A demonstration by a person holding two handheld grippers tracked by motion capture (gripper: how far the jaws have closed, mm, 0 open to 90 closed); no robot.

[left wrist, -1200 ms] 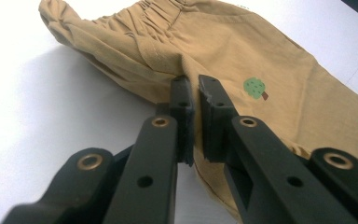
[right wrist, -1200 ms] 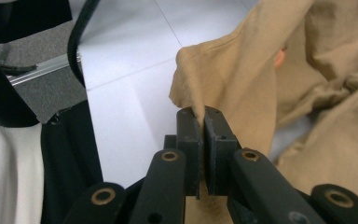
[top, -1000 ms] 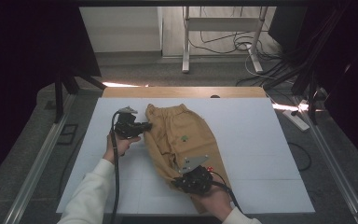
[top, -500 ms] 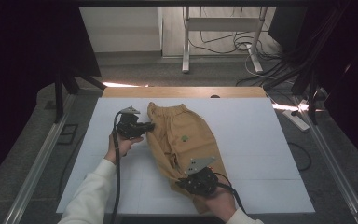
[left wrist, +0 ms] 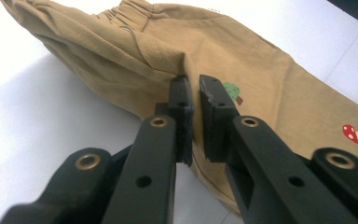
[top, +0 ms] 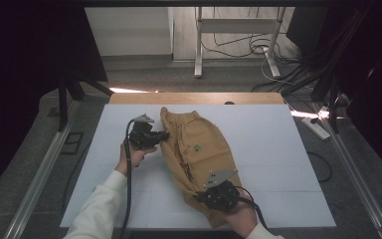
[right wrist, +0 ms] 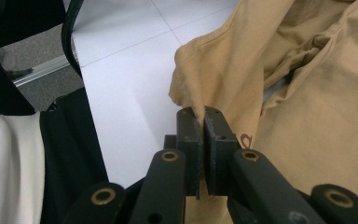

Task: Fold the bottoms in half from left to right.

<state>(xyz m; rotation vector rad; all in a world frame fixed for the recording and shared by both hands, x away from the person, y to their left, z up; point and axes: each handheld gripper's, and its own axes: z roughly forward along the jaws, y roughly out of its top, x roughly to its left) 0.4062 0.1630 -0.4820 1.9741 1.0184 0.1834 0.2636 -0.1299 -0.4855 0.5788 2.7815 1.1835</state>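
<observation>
Tan trousers (top: 199, 149) lie on the white surface (top: 278, 149), slanting from the elastic waistband at the far middle to the leg ends at the near edge, folded lengthwise and rumpled along their left side. Small motifs on the cloth: a green tree (left wrist: 232, 90) and a red mushroom (left wrist: 352, 133).

Left hand-held gripper (top: 163, 135) sits at the trousers' left edge just below the waistband, pointing right. Left gripper view: jaws drawn close together, pinching a fold of the tan fabric, which puckers between the tips.

Right hand-held gripper (top: 199, 197) sits over the near end of the trousers, pointing left. Right gripper view: jaws pressed together on a thin edge of cloth near the hem (right wrist: 186, 88), which stands up from between the pads.

White sleeve (top: 99, 209) on the left forearm.
</observation>
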